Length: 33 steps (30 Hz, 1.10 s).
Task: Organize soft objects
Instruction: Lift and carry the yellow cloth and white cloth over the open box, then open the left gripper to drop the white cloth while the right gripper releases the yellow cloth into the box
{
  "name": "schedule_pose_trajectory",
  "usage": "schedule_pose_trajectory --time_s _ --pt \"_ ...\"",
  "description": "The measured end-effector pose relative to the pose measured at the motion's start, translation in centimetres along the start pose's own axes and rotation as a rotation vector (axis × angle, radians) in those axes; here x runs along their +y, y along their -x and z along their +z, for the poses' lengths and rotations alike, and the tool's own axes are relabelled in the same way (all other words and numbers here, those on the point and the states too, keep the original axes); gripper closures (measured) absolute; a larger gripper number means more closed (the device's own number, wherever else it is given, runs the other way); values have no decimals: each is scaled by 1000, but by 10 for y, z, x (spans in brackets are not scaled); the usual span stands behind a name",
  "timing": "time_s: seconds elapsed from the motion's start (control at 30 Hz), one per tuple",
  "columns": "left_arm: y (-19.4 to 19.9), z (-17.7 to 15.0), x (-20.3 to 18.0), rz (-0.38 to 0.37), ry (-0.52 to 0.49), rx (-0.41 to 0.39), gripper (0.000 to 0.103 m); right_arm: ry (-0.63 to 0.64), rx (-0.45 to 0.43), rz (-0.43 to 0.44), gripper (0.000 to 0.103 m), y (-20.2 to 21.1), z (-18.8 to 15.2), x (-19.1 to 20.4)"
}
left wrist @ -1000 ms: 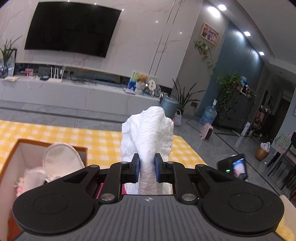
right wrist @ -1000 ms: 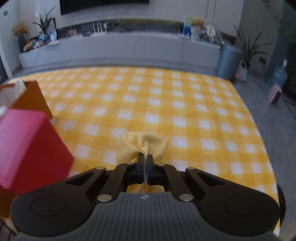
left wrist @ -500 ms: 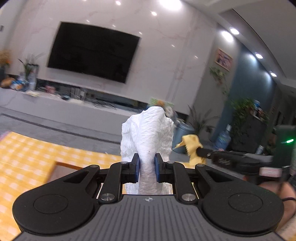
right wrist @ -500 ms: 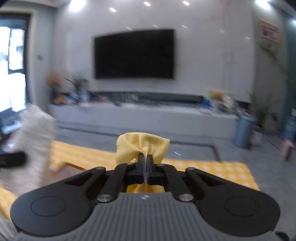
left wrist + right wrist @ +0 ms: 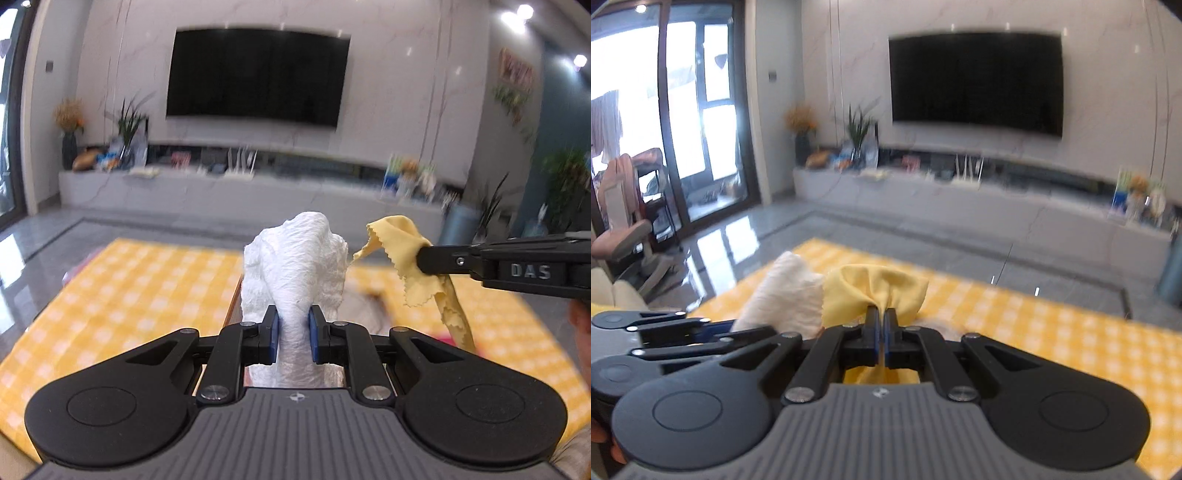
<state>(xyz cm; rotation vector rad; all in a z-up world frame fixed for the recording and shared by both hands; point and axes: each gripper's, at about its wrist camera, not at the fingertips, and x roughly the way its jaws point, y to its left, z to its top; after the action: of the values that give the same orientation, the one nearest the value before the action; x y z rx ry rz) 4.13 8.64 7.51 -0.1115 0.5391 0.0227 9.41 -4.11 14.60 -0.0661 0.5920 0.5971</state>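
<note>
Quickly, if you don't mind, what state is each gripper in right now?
Left gripper: closed on the white crumpled towel.
Right gripper: shut tight on the yellow cloth.

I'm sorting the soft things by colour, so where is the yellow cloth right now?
The yellow cloth is pinched in the right gripper, held above the checkered tablecloth, just right of the white towel in the left gripper.
</note>
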Motion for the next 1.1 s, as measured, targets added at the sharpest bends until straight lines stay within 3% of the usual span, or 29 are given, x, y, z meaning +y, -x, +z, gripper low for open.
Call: schedule_pose_trajectory --time_s 0.23,0.33,0.47,0.5,0.57,0.63,0.67,0.83,1.0,1.1 --pt "-41 -47 11 98 -65 210 85 -132 180 12 103 -65 -68 10" --pt "-37 -55 6 127 -117 216 85 -81 205 -83 103 -83 -78 18" --pt "-29 -53 6 129 -101 216 83 9 249 -188 103 -97 -86 14" --pt "-34 -51 11 133 -99 217 79 61 266 -206 103 -101 -88 17" --pt "-34 -51 11 157 -101 206 62 197 297 -282 103 -103 -95 18" --pt "-35 -50 11 145 -124 179 16 291 321 -338 103 -110 -102 21" --pt "-32 -50 10 116 -144 154 9 296 333 -344 103 -112 -103 18" --pt "-17 -44 4 80 -149 43 7 316 356 -330 103 -115 -105 16" --pt "-2 -38 -1 126 -163 -58 6 313 335 -342 103 -115 -107 15" --pt "10 -29 -1 141 -150 -100 6 266 324 -310 96 -110 -103 15"
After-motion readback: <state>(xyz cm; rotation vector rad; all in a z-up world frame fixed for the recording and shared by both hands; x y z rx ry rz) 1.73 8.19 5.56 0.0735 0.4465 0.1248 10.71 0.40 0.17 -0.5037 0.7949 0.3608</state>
